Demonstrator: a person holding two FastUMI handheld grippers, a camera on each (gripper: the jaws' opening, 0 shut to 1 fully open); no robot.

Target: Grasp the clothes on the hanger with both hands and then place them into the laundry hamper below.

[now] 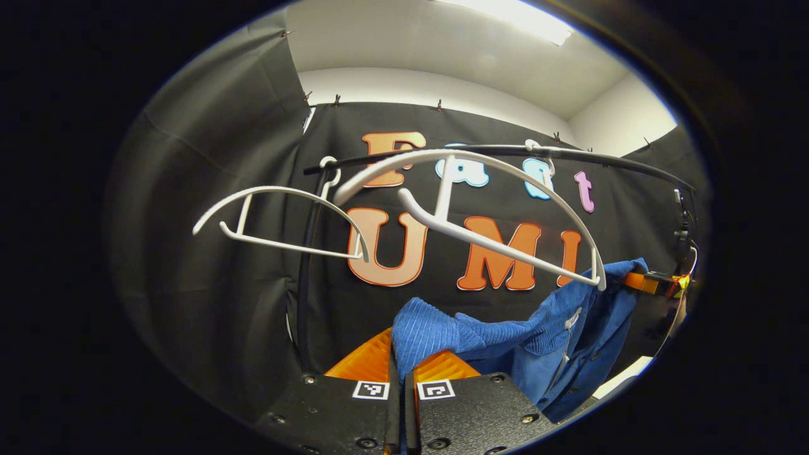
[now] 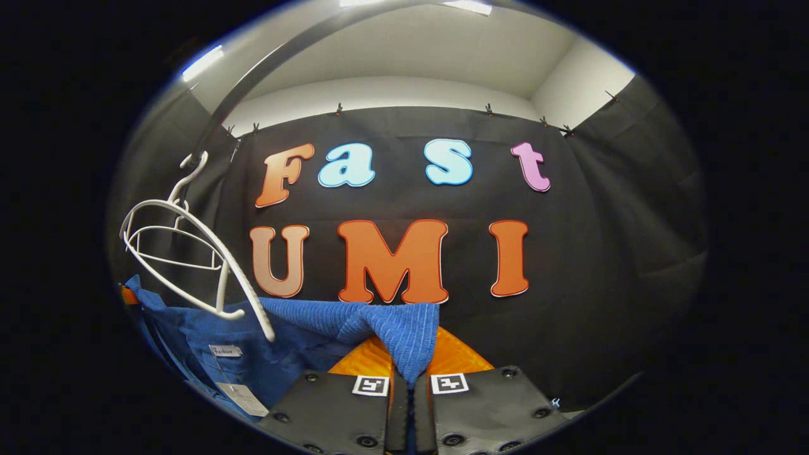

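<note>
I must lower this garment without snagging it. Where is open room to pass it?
Open room lies right of the blue garment, before the black cloth wall. Crowded: the white hangers on the rail, above and beside each claw.

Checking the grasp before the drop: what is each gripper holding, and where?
Both pinch the blue garment: left gripper and right gripper each on a ribbed edge.

Booth interior. Black cloth (image 2: 600, 208) forms the back and side walls, hanging in soft folds and fastened along its top edge by small clips (image 2: 488, 110). Above it rise plain white walls (image 1: 430, 88) and a white ceiling (image 2: 411, 50). Bright ceiling light strips (image 1: 518, 16) glow overhead. A dark horizontal rail (image 1: 607, 158) crosses in front of the cloth.
</note>
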